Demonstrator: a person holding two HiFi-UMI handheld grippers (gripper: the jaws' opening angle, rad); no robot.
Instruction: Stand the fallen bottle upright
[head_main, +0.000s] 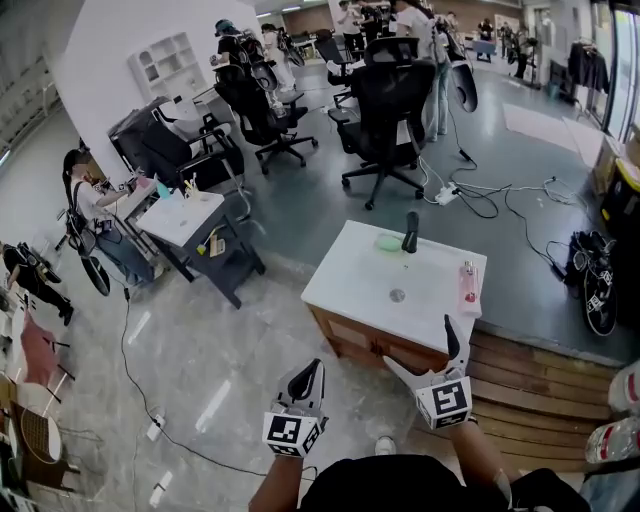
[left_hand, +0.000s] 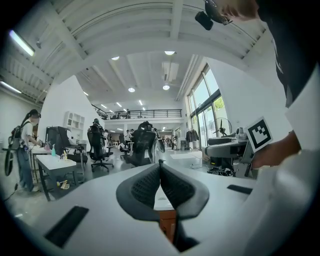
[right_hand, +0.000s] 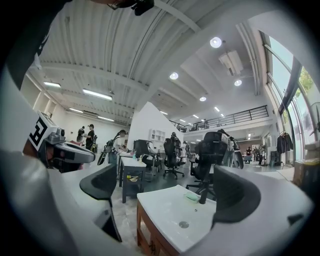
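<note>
White countertop (head_main: 350, 280) bears a lying pink bottle (head_main: 468, 283), green item (head_main: 389, 243), black faucet (head_main: 410, 232).

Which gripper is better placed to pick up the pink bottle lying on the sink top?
Right. The right gripper is nearer the pink bottle, which lies on the right side of the sink top, and its jaws are apart. The left gripper is farther, jaws together.

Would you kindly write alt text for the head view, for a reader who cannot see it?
A pink bottle lies on its side near the right edge of a white washbasin top, a black faucet at its back. In the foreground the left hand-held gripper is shut and the right hand-held gripper open, both empty.
</note>
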